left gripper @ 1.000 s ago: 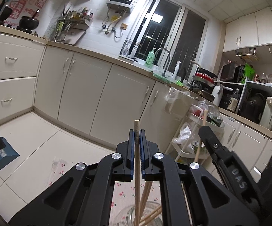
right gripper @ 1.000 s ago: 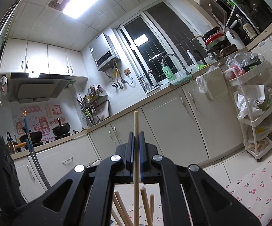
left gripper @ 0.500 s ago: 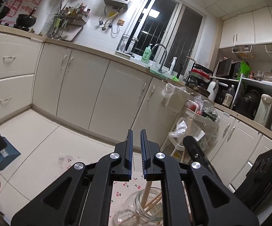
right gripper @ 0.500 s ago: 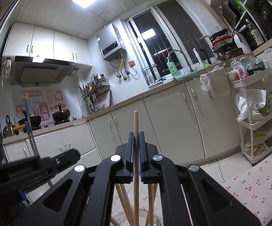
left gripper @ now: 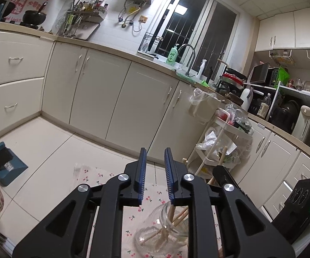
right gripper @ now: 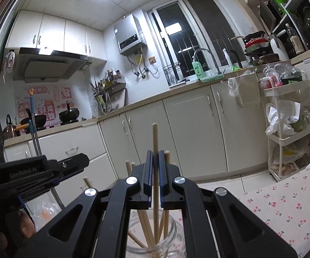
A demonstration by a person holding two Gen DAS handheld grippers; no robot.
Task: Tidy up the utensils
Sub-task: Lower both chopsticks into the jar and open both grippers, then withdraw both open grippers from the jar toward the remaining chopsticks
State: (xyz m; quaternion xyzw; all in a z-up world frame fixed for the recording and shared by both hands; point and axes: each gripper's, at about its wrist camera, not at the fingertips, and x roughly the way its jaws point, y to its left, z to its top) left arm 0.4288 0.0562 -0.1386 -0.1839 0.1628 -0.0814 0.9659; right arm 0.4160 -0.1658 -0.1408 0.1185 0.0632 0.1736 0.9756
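Observation:
A clear glass jar (left gripper: pixel 165 232) stands on a cherry-print cloth and holds several wooden chopsticks (left gripper: pixel 176 217). My left gripper (left gripper: pixel 155 153) hovers just above and behind the jar. Its jaws are opening and nothing is between the blue pads. In the right wrist view the jar (right gripper: pixel 155 244) sits directly below my right gripper (right gripper: pixel 155 153), which is shut on one upright chopstick (right gripper: pixel 154 137). That chopstick's lower end reaches into the jar among the others. The left gripper (right gripper: pixel 69 167) shows at the left of this view, held by a person's hand (right gripper: pixel 26 225).
The cherry-print cloth (right gripper: pixel 283 204) covers the work surface. A white cart (right gripper: pixel 288 133) with plastic bags stands to the right. Cream cabinets (left gripper: pixel 103 99) line the far wall, and a blue dustpan (left gripper: pixel 6 163) lies on the floor at left.
The left gripper let go of its chopstick, which now rests in the jar, and its jaws have spread. The right gripper sank toward the jar with its chopstick.

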